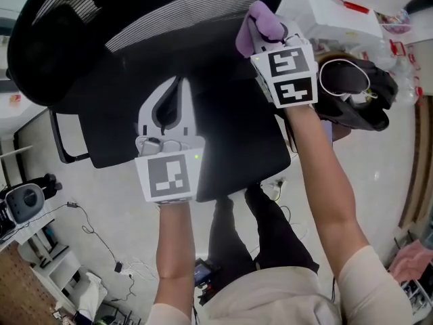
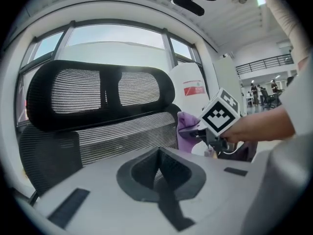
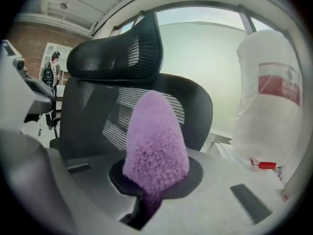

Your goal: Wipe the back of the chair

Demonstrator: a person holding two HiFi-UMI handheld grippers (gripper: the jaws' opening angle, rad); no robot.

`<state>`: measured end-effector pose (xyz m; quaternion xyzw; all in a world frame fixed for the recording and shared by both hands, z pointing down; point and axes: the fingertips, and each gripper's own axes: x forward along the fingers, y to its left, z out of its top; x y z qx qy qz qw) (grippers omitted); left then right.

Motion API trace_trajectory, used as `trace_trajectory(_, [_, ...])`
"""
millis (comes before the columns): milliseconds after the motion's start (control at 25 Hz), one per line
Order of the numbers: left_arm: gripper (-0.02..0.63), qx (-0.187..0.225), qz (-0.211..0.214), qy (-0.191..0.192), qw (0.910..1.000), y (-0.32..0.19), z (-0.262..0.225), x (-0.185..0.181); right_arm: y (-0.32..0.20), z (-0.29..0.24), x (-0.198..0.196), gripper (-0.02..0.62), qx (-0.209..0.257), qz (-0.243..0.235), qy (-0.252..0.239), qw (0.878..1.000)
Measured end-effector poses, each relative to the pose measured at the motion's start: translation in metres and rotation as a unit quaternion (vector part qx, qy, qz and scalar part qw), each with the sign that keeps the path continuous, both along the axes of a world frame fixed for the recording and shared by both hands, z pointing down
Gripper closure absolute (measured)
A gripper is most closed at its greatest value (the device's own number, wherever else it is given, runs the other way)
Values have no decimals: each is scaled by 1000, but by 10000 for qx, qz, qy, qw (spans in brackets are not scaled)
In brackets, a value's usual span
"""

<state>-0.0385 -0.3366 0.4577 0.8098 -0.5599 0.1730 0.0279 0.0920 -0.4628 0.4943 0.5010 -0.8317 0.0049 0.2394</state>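
- Grip: the right tool has its jaws clamped on the base of a purple fluffy cloth, which stands up out of them as a rounded wad.
- Left tool: its jaws are together with nothing between them, and it hangs over the seat side of the chair, near the middle.
- Handling, as a judgement: the cloth looks soft, light and compliant, so the low hold suits it, leaving the tip free to rub.
- Chair back: the mesh probably gives under pressure while the dark frame stays stiff, and the chair may swivel. Steadying it by the frame seems wise.
- Position: the cloth sits at the right edge of the chair back, below the headrest. I cannot tell whether they actually touch.
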Motion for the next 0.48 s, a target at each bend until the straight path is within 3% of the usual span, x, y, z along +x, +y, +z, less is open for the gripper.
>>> trace_trajectory(240, [600,-8,-243,30,9997,10,2,-35,6,1,-40,574,-1,-235,-5,9997])
trace_trajectory(480, [600,8,-685,93,9976,31,3,-101,31,3,-134,574,25,-854,-24,9963])
